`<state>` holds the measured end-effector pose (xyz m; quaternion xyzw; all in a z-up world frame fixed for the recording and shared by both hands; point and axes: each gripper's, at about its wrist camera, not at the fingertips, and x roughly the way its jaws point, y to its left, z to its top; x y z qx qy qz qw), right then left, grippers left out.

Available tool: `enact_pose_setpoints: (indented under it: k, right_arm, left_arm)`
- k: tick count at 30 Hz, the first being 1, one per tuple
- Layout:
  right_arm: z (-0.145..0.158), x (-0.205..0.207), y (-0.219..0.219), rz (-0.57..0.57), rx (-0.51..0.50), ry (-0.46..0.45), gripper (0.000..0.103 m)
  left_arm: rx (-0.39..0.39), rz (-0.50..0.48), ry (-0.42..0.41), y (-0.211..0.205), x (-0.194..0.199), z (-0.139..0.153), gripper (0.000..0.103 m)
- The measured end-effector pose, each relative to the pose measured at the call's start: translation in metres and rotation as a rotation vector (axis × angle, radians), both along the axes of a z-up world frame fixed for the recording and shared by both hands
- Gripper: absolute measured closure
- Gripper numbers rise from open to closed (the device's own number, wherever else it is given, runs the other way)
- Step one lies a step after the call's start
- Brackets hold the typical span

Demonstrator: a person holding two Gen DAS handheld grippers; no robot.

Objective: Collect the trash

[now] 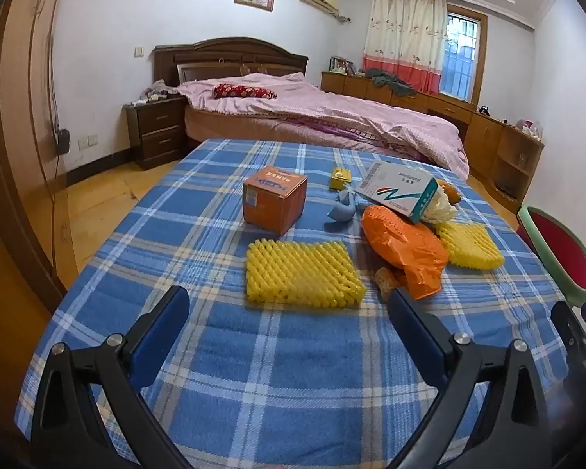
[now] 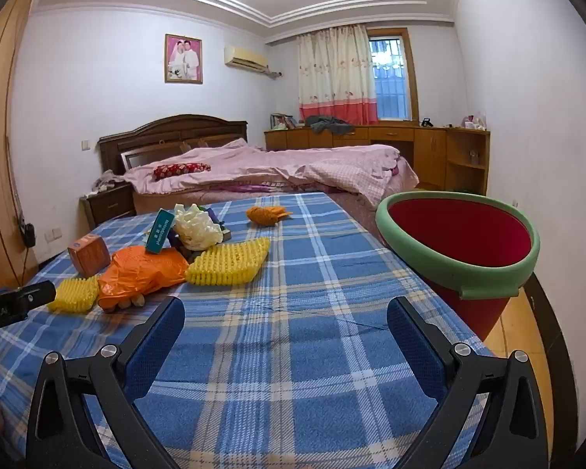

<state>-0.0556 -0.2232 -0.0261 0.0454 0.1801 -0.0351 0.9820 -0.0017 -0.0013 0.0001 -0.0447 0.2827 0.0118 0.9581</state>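
Yellow foam net (image 1: 302, 273) lies flat, long axis crosswise.

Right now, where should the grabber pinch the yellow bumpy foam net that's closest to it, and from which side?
Probably across its short width. The yellow foam net lies flat on the blue plaid cloth, long side running left to right, straight ahead of the open left gripper. Come down from above and the near side, one finger on the near long edge and one on the far. The foam looks soft, so it should squash and hold.
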Motion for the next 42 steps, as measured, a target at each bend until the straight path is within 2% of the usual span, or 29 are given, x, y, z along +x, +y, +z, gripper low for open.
enact_pose_setpoints:
  k: [3,5,7,42]
  right_arm:
    - [0.0,-0.001,0.0,0.0,0.003,0.002,0.0]
    - [0.0,-0.001,0.0,0.0,0.002,0.0,0.0]
    - [0.001,0.001,0.0,0.0,0.0,0.003,0.0]
    - [0.002,0.0,0.001,0.005,0.018,-0.006,0.0]
  left_arm:
    - [-0.018,0.005,-0.002,-0.001,-0.007,-0.005,0.003]
    - [-0.04,0.02,0.026,0.005,0.003,-0.009,0.003]
    - [-0.054,0.015,0.02,0.012,0.006,-0.007,0.003]
    - [-0.006,0.02,0.038,0.002,0.006,-0.003,0.003]
